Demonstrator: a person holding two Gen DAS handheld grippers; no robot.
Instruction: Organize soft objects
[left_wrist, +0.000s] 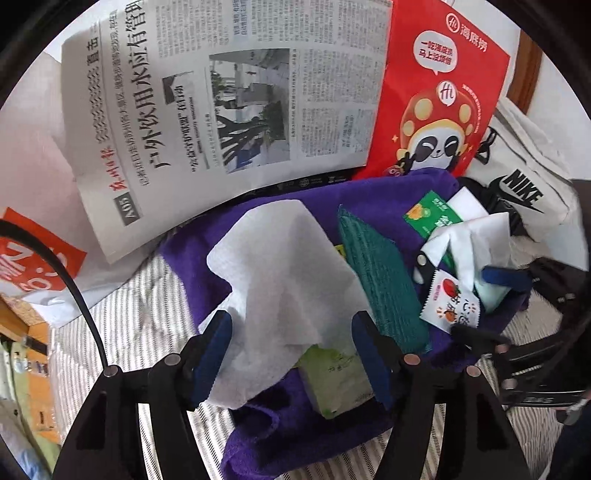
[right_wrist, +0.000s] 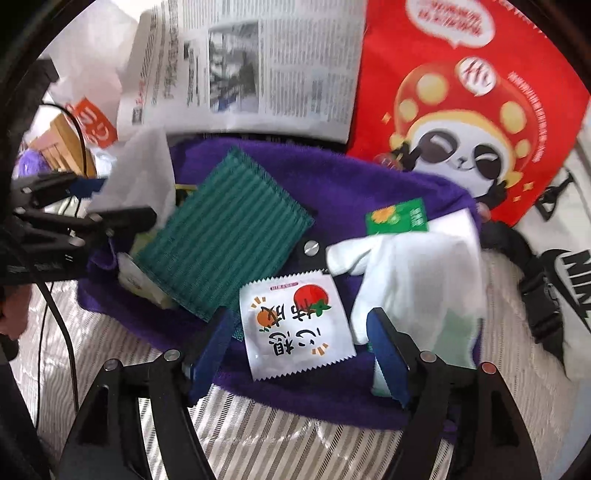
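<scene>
A purple towel (left_wrist: 280, 214) lies spread on a striped bed cover. On it, in the left wrist view, a pale green tissue pack (left_wrist: 332, 380) has a white tissue (left_wrist: 280, 280) standing up out of it. My left gripper (left_wrist: 293, 350) is open around that tissue, its fingers on either side. A green striped cloth (right_wrist: 225, 229) lies flat in the middle of the towel. My right gripper (right_wrist: 301, 354) is open over a white sachet (right_wrist: 295, 325) with a tomato print. A second white tissue (right_wrist: 417, 269) rises from a pack by its right finger.
A newspaper (left_wrist: 229, 99) and a red panda-print bag (left_wrist: 436, 99) lie behind the towel. A white Nike bag (left_wrist: 524, 184) with black straps sits to the right. A green packet (right_wrist: 399, 218) rests on the towel. At the left are a cable (left_wrist: 74, 288) and an orange-and-white bag (left_wrist: 33, 258).
</scene>
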